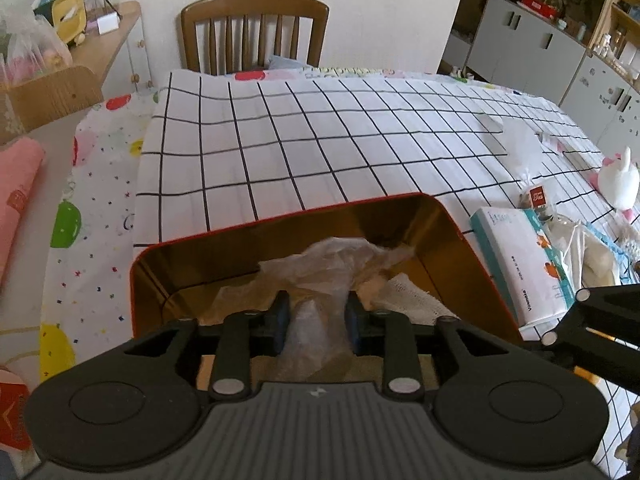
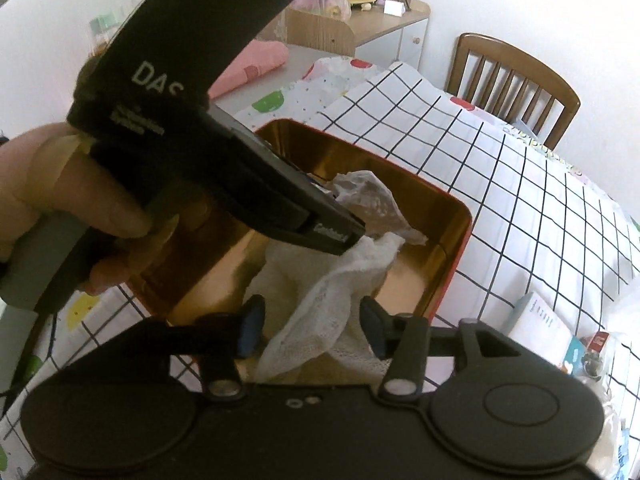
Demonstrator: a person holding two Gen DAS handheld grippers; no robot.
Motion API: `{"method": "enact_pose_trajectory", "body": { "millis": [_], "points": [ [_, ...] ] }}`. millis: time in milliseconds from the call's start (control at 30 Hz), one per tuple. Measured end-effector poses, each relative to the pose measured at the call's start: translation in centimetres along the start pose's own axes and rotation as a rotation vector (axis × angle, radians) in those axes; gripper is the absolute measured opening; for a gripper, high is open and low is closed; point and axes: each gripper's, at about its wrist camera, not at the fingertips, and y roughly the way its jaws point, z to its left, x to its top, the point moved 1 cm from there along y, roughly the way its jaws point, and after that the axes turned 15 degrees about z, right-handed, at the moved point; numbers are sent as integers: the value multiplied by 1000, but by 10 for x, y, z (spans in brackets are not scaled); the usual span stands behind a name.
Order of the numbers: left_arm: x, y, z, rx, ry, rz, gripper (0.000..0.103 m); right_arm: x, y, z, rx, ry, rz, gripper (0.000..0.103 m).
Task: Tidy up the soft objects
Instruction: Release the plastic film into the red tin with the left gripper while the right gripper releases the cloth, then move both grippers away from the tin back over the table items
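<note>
Right gripper point(image 2: 312, 330): jaws spread, standing clear on either side of the white open-weave mesh cloth point(image 2: 320, 312); the pads do not press on it. Judged reason: the cloth is being let go inside the container, not carried.
White mesh cloth: lies in the near right part of the tin, one end draped up toward the right gripper, the other reaching toward the crumpled bag.
Left gripper point(image 1: 318, 316): jaws partly spread around the crumpled translucent plastic bag point(image 1: 320, 264). The bag fills the gap and appears to touch both pads; whether they squeeze it cannot be told. Angled down into the tin, which suits lowering or releasing the bag there.
Person's hand point(image 2: 60, 200): wraps the left gripper's handle, at the left of the right wrist view.
Red rectangular tin with gold interior point(image 1: 460, 232): sits on the near edge of the table, serving as the collecting container; both soft items are already within its walls.
Black-and-white grid tablecloth point(image 1: 320, 136): covers the table beyond the tin.
Remaining items: tissue pack with teal print point(image 1: 516, 256) just right of the tin; white plush toy point(image 1: 618, 184) at far right, well apart. Judged not yet sorted.
Wooden slat-back chair point(image 1: 256, 32): beyond the table's far edge.
</note>
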Motion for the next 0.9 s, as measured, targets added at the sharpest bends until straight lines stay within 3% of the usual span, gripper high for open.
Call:
{"method": "enact_pose_trajectory", "body": {
  "millis": [67,100,267,400,733,900],
  "points": [
    [-1,-4,-1,8,-3,-17,73,-2,-5,0,2,14,-10,59],
    [-3,-8,-2,15,-2,-39,77,-3,-8,0,4,19,-16,61],
    [-7,-20,-8,10,6,-58,77,-10,-24,-2,16,52,-39,66],
    [-9,-30,-16,18,20,-70,77,-18,-42,-7,29,88,-81,78],
    [-20,-62,-39,23,65,-132,77,-53,-92,-31,28,205,-198,85],
    [-24,-79,-59,23,101,-180,77,-80,-120,-38,-21,270,-267,88]
  ]
}}
